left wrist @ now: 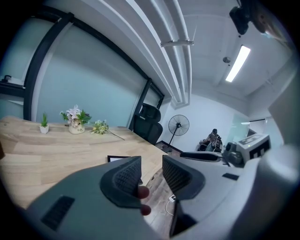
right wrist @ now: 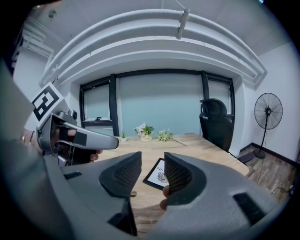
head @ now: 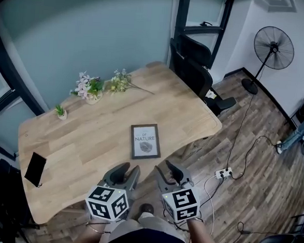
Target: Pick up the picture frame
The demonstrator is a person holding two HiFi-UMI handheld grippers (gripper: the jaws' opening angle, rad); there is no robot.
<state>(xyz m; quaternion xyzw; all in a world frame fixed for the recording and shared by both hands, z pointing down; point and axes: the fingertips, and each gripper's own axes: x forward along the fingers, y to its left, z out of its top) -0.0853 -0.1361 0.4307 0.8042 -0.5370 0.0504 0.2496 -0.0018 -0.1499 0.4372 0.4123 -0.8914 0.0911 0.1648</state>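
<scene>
A dark-framed picture frame with a white leaf print lies flat on the wooden table, close to its near edge. Both grippers hover side by side off that edge, just short of the frame. My left gripper is open with nothing between its jaws; in the left gripper view only the frame's corner shows above its left jaw. My right gripper is also open and empty. Between its jaws in the right gripper view the picture frame shows.
On the table stand a flower vase, a loose flower sprig, a small potted plant and a black phone at the left end. Office chairs stand at the far end. A fan, power strip and cables are on the floor to the right.
</scene>
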